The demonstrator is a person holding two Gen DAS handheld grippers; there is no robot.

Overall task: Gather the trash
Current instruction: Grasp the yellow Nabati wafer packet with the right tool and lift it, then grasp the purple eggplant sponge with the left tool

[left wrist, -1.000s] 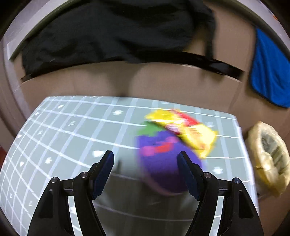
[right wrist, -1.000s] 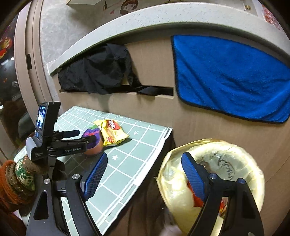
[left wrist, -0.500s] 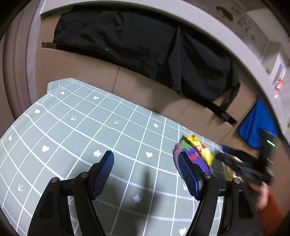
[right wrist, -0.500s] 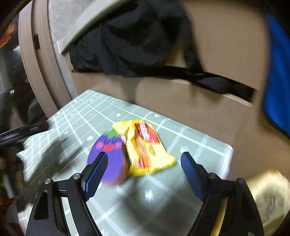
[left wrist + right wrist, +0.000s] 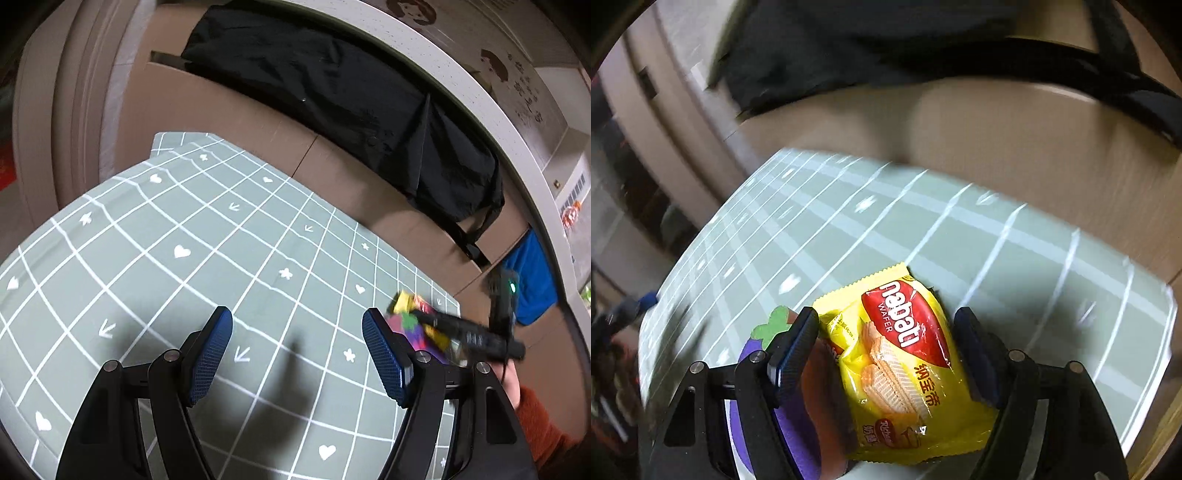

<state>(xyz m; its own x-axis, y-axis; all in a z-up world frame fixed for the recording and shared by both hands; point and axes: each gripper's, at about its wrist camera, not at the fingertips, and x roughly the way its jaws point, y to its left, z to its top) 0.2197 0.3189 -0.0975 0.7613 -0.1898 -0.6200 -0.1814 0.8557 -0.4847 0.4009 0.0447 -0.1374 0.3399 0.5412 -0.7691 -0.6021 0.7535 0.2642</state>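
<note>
As jaws close: right gripper (image 5: 886, 343) straddles wafer packet (image 5: 905, 354), unpinched | left gripper (image 5: 297, 354) spread, empty

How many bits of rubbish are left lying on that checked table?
2, side by side near the table's corner: a yellow wafer packet between the closing right claw's fingers, and a purple eggplant-shaped thing at its left. Others could be hidden.

Broad bare stretch of the grid-patterned table (image 5: 192, 236) open under the left gripper (image 5: 297, 347), brown board wall (image 5: 236, 110) draped with black cloth (image 5: 332, 92) closing the far edge, yellow wafer packet (image 5: 905, 369) and purple eggplant-shaped piece (image 5: 798, 435) crowding the near right corner, packet lying between the right gripper's (image 5: 886, 347) closing jaws
</note>
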